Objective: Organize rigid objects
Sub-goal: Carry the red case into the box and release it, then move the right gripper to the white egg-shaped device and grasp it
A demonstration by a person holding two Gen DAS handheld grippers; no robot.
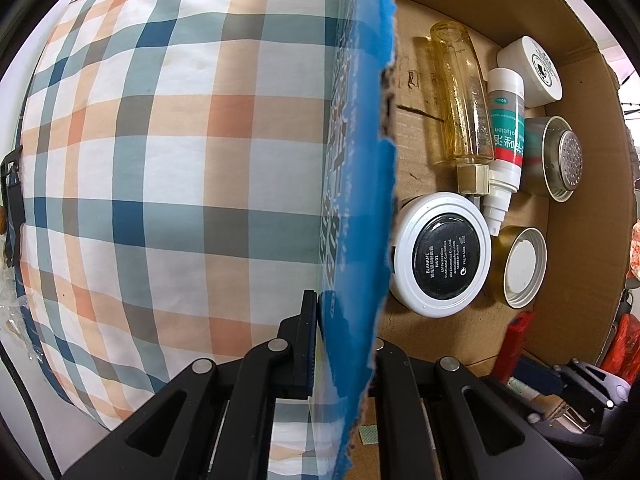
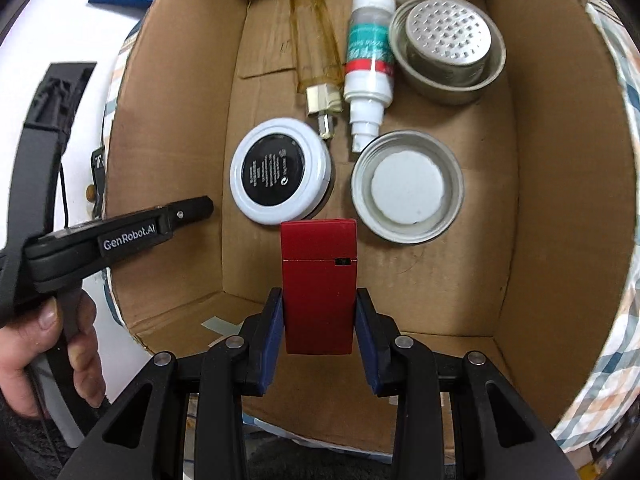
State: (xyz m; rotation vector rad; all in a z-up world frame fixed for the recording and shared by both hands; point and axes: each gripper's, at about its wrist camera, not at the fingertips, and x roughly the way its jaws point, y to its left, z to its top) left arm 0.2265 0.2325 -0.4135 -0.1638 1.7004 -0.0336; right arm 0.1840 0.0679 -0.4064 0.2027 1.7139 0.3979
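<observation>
Red case (image 2: 318, 284) clamped between right gripper (image 2: 319, 312) pads, above cardboard box (image 2: 560, 200)

Black left gripper (image 2: 192, 210), white "GenRobot.AI" lettering, blue pads (image 2: 270, 332) — 4 silver rivets, possibly dark fleece sleeve (image 2: 24, 436)

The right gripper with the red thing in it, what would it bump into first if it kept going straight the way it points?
Probably the bare cardboard floor of the box, with the red case that the right gripper holds touching down first, near the round compact and the metal lid. Depth is hard to judge.
</observation>
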